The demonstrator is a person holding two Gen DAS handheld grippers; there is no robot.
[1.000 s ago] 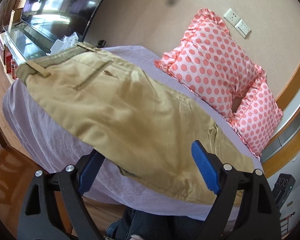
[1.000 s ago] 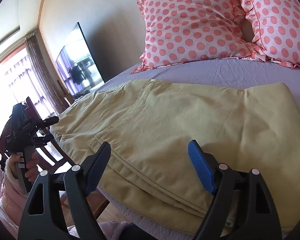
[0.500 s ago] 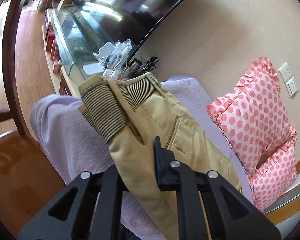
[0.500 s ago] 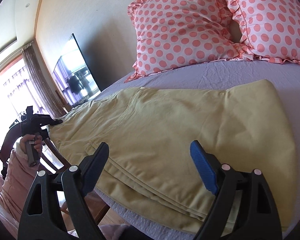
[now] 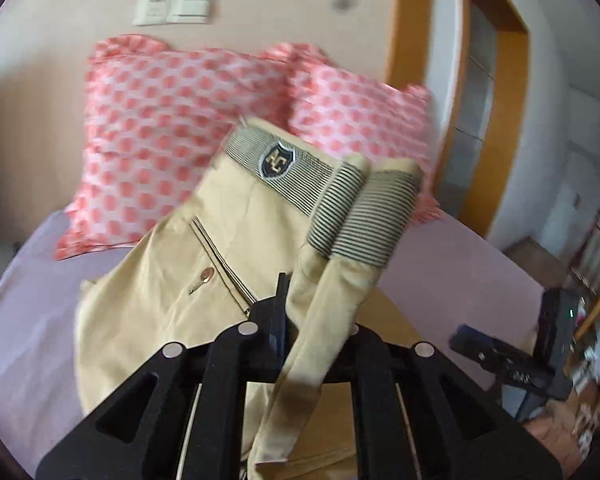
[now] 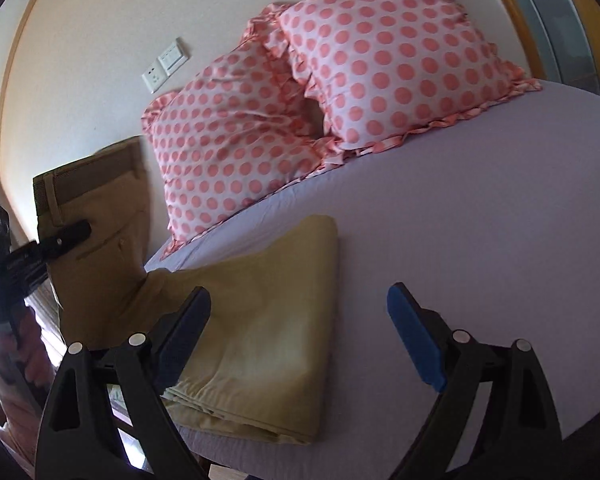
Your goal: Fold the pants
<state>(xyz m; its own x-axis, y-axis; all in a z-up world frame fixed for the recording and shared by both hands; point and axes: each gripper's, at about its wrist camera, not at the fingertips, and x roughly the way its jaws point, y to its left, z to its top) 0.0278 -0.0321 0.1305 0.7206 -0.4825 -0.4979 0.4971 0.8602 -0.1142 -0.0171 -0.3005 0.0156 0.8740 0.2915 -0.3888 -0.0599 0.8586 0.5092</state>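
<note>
The tan pants [image 5: 168, 280] lie partly folded on the lilac bed. My left gripper [image 5: 296, 320] is shut on the waist end and holds it raised, so the striped inner waistband [image 5: 364, 216] with its dark crest label faces me. In the right wrist view the lifted waist end [image 6: 96, 248] stands at the left with the left gripper [image 6: 60, 240] on it, and the folded leg end [image 6: 268, 320] lies flat on the bed. My right gripper [image 6: 300, 340] is open and empty, hovering over the folded end's right edge.
Two pink polka-dot pillows [image 6: 340, 92] lean on the wall at the head of the bed [image 6: 480, 220]. Wall sockets [image 5: 172, 10] sit above them. A wooden door frame [image 5: 492, 120] is at the right. The bed's near edge drops to a wooden floor.
My left gripper shut on the waistband, lifted it and swung it over toward the pillows. My right gripper stayed open and shifted right, off the cloth's middle.
</note>
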